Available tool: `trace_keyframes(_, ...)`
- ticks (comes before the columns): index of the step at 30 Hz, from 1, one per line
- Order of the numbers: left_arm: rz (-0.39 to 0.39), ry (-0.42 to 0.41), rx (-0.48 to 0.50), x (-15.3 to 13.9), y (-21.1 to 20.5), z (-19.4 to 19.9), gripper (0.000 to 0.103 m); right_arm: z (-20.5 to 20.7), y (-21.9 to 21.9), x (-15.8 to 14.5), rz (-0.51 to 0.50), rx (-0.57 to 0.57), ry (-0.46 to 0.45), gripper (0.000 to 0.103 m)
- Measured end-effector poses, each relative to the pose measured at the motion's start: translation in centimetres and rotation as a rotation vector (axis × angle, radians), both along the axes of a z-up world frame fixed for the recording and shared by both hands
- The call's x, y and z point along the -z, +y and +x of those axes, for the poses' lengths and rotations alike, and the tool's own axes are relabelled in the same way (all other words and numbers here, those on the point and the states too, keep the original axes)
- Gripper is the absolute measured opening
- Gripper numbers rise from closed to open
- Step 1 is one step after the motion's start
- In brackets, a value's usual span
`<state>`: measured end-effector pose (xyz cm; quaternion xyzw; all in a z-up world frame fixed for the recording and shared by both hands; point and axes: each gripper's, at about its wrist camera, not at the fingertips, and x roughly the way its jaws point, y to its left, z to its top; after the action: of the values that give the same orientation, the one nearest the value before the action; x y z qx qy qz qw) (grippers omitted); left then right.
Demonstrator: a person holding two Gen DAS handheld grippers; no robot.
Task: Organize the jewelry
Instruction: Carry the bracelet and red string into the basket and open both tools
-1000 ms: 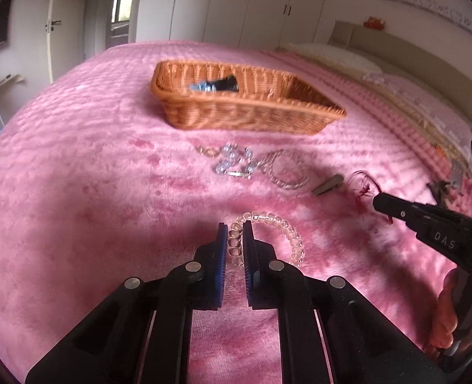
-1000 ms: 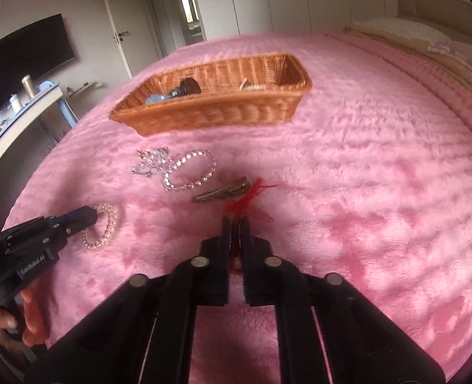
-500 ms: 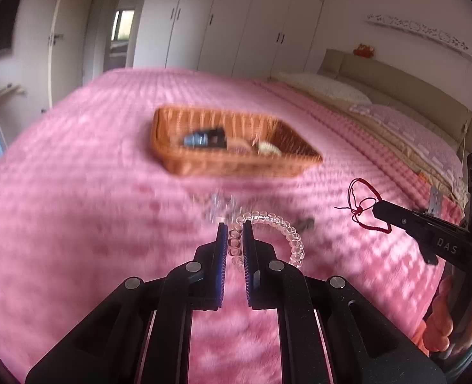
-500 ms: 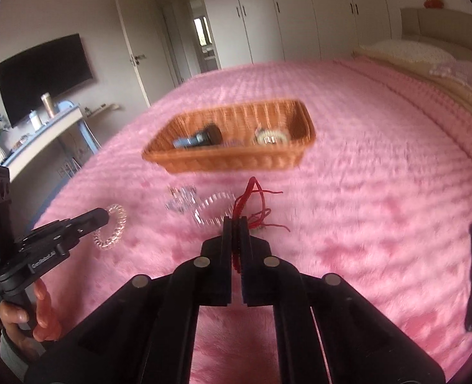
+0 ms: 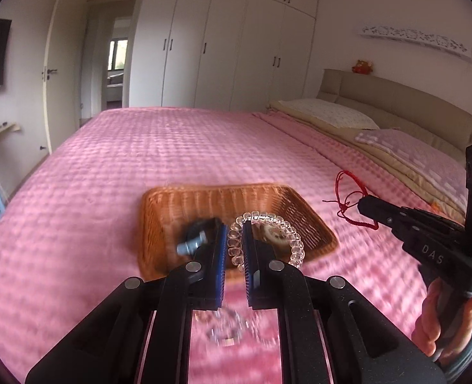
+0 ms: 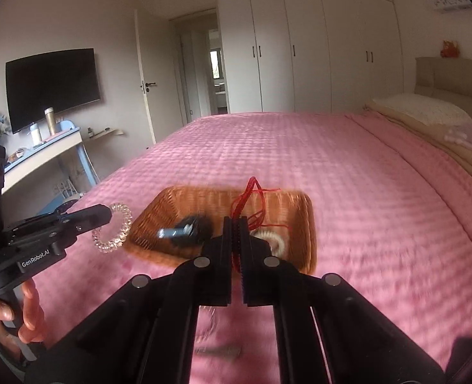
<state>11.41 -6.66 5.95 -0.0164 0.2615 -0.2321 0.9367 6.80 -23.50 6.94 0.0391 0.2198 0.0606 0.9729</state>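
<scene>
A: In the left wrist view, where does the basket (image 5: 236, 230) lie from the left gripper (image 5: 235, 249)?

B: Straight ahead and below — the gripper's line runs right over it. Its jaws are clamped on the clear bead bracelet (image 5: 268, 236), which loops out over the basket's middle. The basket's long axis runs across the view, so there is rim to either side of the bracelet.

A: And the other hand?

B: The right gripper (image 5: 364, 206) comes in from the right of the basket, apart from its right rim, nipping a red cord (image 5: 348, 201) that hangs over the pink bedspread (image 5: 108, 192), not over the basket.

A: The right wrist view?

B: There the right gripper (image 6: 236, 224) is pinched shut on the red cord (image 6: 252, 201), with the basket (image 6: 303, 224) just beyond and beneath its tips. A dark item (image 6: 184, 228) and a pale ring (image 6: 272, 240) already lie inside. The left gripper (image 6: 106, 214) shows left of the basket, its bracelet (image 6: 114, 230) near the left rim.

A: So which is nearer?

B: Each view puts its own gripper over the basket and the other beside it, and the blur leaves that unsettled; both likely need only a short reach forward before letting go.
</scene>
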Motion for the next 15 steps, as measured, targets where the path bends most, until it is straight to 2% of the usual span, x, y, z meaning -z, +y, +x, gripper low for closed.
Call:
trace_keyframes(5, 0.000, 0.033, -0.014, 1.5, -1.5, 4.8, 0.008, 5.9, -0.6, 1.0, 0.041, -0.039, 0.061, 0.003)
trace_keyframes(10, 0.029, 0.058, -0.012, 4.0, -3.3, 7.6, 0.008, 11.1, -0.6, 3.9, 0.077, -0.051, 0.169, 0.003)
trace_keyframes(15, 0.050, 0.087, -0.002, 6.2, -4.0, 9.0, 0.008, 12.9, -0.6, 6.3, 0.080, -0.054, 0.226, 0.003)
